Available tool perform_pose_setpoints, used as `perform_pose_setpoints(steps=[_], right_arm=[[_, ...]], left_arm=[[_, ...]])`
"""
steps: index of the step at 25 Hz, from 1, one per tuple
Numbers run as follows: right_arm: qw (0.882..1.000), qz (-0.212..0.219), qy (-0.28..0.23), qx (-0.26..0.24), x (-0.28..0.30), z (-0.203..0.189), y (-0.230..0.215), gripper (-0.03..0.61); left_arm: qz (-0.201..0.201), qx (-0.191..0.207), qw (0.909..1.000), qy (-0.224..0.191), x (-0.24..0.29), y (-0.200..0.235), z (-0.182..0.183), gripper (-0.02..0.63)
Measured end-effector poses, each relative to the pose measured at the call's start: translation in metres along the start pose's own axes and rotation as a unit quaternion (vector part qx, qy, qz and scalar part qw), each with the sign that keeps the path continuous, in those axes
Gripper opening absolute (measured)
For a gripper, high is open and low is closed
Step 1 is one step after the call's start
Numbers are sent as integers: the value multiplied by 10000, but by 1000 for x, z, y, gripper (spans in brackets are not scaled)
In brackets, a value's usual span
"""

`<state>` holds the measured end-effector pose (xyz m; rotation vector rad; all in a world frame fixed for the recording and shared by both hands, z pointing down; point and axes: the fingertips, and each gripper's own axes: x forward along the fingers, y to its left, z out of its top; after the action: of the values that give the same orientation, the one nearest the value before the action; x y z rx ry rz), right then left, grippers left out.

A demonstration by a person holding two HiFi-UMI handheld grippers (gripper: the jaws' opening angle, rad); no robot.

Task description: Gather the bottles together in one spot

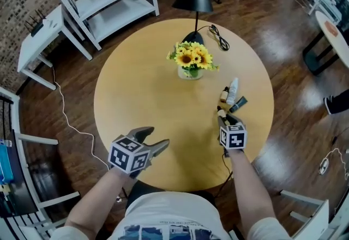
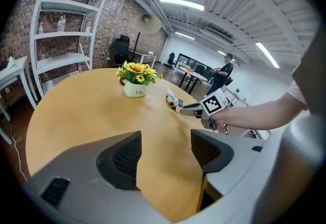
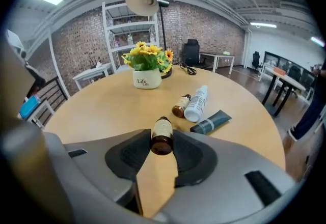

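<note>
Amber bottle [image 3: 162, 134] first: it lies lengthwise between the jaws of my right gripper [image 3: 162, 144], which are closed on its body near the base, with the cap pointing away from me. It looks like small brown glass with a paper label. I judge it light and stiff, but also round, smooth and breakable. Gripping across the labelled barrel seems the sound hold, since the cap end is narrower and would likely slip out. I would set it down rather than drop it, and I expect it to roll once it lies free.

Just ahead of these jaws and slightly to their right is the gathering spot. A second amber bottle [image 3: 180, 105] and a white bottle [image 3: 196, 103] lie side by side, seemingly touching. A dark tube [image 3: 211, 122] lies just beside them on the nearer right, and all three are flat on the worktop [image 3: 102, 111]. Farther ahead and a little left stands the flower pot [image 3: 144, 78].

My right forearm reaches out over the worktop with the gripper pitched down toward the pile. I cannot tell whether the held bottle clears the surface. My left gripper [image 2: 166, 146] hangs well off to the left, by the worktop's near edge, also tipped downward. Its jaws are spread wide, with only bare worktop between them.
</note>
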<state>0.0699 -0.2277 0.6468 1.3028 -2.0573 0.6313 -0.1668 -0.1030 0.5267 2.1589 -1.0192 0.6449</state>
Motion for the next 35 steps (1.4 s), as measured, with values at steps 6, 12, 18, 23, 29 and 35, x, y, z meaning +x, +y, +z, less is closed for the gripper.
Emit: perform_pose_setpoints(steps=[6,12,18,23,29,35], right_arm=[[9763,1416,-844,1403,-61,11,33,137],[8936,3374,-1743,2394,-149,35,76,137],[8392,4357,-2066,2514,-198,41,94,137],[8134,4677,-2175,2688,-218,39,95,137],[7891,5030,-2108,2827,-222,32,102,137],[8069,4840,-2077,2674,-217,28,103,137]], left_arm=[[-574,4,9983,-38,31,-38,21,307],[-1889,-1102,9748,-437,47,-85,60,307],[-3098,-1718,9328,-661,45,-136,102,215],[-3292,-1965,9222,-502,48,-165,93,215],[-3082,-2145,9250,-579,53,-170,91,83],[-2741,-1866,9411,-664,51,-170,92,77]])
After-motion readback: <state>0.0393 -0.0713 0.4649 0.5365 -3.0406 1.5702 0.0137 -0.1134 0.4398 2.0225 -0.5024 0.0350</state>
